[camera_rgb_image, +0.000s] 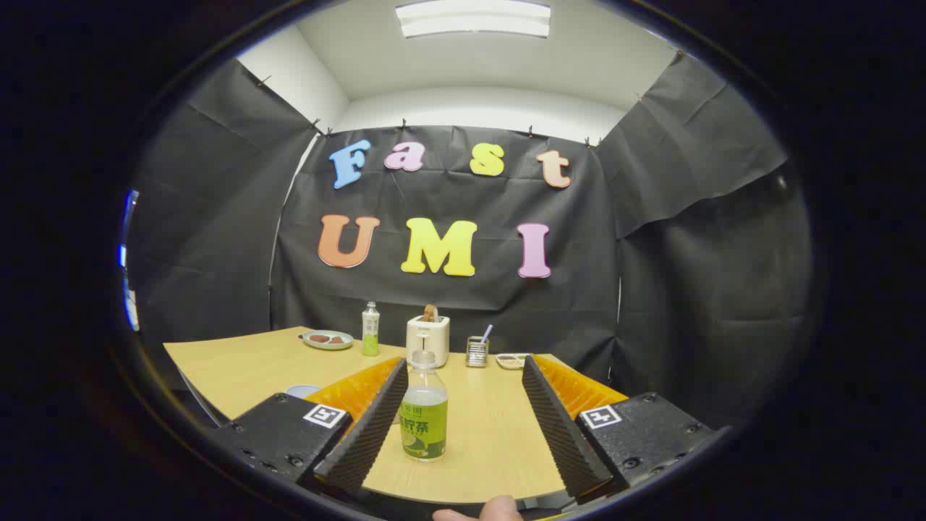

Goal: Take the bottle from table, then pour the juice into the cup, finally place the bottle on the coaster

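The hand-held gripper (463,405) stands wide open over the near part of the table (239,369), its two fingers spread well apart and holding nothing. Between them, close against the inner face of the left finger though whether it touches cannot be told, a clear bottle (424,409) with a green label stands upright near the table's front edge, open at the top and about two-thirds full of pale green juice. Just beyond the left finger, toward the near left part of the table, the rim of a pale cup (302,391) peeks out. Along the far edge stand several things in a row: a plate (328,339) with dark pieces on it near the far left corner, a second green bottle (370,329) just beside it, a white toaster (427,339) with a slice sticking out directly behind the near bottle, a small metal holder (477,352) with a utensil in it, and a shallow dish (511,360) beside that. A fingertip (499,511) shows below the table's front edge.
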### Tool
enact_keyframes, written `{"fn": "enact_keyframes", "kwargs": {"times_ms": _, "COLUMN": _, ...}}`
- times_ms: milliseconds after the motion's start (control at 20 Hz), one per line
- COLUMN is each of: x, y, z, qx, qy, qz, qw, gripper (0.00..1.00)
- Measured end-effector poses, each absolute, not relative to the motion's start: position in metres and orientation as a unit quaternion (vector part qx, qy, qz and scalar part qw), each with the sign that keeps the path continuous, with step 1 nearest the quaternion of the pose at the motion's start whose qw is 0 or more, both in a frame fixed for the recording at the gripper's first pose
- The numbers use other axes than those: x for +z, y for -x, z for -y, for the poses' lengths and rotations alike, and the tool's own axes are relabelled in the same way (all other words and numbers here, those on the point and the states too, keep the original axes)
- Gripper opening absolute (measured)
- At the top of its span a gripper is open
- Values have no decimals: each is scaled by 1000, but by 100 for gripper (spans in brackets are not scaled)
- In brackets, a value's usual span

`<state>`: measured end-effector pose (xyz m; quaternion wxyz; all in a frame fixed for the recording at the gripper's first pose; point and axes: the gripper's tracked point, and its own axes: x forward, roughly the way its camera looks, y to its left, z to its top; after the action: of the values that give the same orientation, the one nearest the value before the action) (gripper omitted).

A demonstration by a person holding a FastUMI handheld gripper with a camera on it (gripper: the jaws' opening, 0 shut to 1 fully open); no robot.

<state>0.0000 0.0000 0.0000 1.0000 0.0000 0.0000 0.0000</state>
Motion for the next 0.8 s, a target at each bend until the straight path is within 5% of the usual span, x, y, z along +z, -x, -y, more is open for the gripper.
{"fn": "enact_keyframes", "kwargs": {"times_ms": 800, "x": 6, "y": -2, "z": -5, "qx": 7, "qy": 7, "qz": 9, "qw": 1000, "gripper": 100}}
